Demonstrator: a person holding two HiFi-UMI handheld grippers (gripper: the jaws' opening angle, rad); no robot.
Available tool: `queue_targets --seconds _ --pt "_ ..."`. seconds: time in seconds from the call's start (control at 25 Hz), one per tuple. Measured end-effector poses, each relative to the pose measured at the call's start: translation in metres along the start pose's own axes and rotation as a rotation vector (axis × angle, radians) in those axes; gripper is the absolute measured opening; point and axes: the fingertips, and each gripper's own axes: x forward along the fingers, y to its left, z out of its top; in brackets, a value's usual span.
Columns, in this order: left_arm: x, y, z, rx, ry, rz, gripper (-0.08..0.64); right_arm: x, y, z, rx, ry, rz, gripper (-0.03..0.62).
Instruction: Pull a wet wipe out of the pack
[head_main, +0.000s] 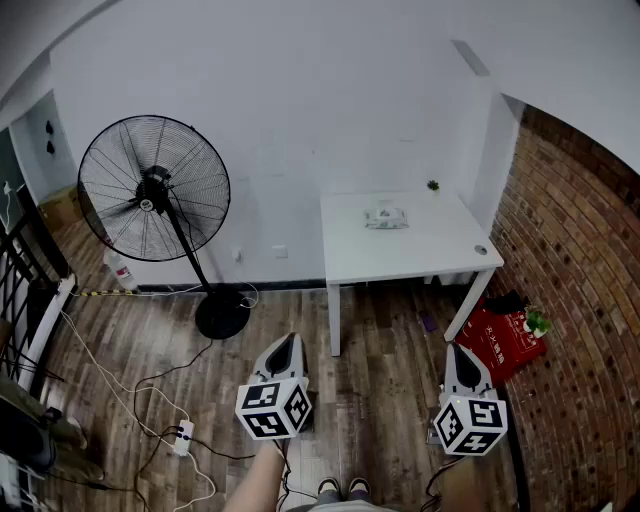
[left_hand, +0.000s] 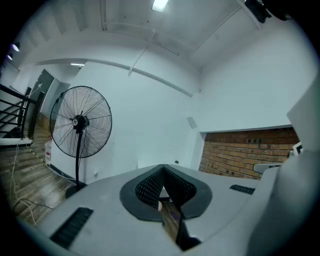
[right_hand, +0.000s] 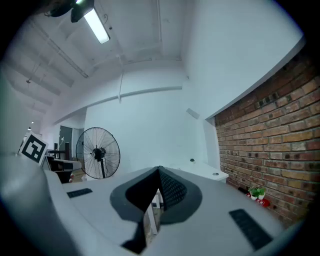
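Observation:
The wet wipe pack (head_main: 386, 217) lies flat near the back of a white table (head_main: 440, 255), well ahead of both grippers. My left gripper (head_main: 290, 342) hangs low over the wooden floor in front of the table's left leg, jaws shut with nothing in them. My right gripper (head_main: 463, 352) is held at the same height by the table's right front leg, also shut and empty. In the left gripper view the left gripper (left_hand: 163, 167) has its tips meeting. The right gripper view shows the right gripper (right_hand: 159, 170) closed the same way. Neither gripper view shows the pack.
A large standing fan (head_main: 155, 190) is left of the table. A red bag (head_main: 500, 338) with a small plant sits by the brick wall (head_main: 580, 260) on the right. Cables and a power strip (head_main: 183, 436) run over the floor at the left. The person's shoes (head_main: 341, 488) show below.

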Motion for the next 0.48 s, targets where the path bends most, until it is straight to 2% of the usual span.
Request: queue_targets --seconds 0.24,0.48 --pt "0.001 0.004 -0.002 -0.004 0.006 -0.008 0.0 0.0 0.004 -0.004 0.005 0.005 -0.01 0.0" --pt "0.001 0.007 -0.006 -0.01 0.019 -0.012 0.0 0.002 0.009 -0.012 0.062 0.02 0.03 0.002"
